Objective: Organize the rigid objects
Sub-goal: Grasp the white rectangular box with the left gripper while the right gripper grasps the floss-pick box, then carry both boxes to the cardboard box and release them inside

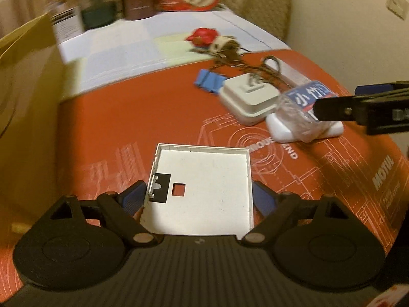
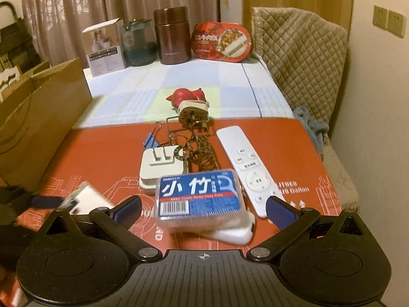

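A shallow white square tray (image 1: 209,176) lies on the orange mat (image 1: 115,128), right between the fingers of my left gripper (image 1: 199,183). Its blue pads rest against the tray's two side rims. In the right wrist view the tray (image 2: 84,197) and a left finger (image 2: 43,200) show blurred at the left. My right gripper (image 2: 203,199) is open, with its pads wide of a clear floss-pick box with a blue label (image 2: 199,197). The box rests on a white flat piece (image 2: 235,232). Behind it are a white plug adapter (image 2: 161,166) and a white remote (image 2: 248,168).
Blue binder clips (image 2: 150,139), a key chain (image 2: 202,153) and a red figurine (image 2: 188,96) lie further back. A brown paper bag (image 2: 43,112) stands at the left edge. A brown canister (image 2: 172,38), a jar (image 2: 138,43) and a red food bowl (image 2: 221,42) line the far end.
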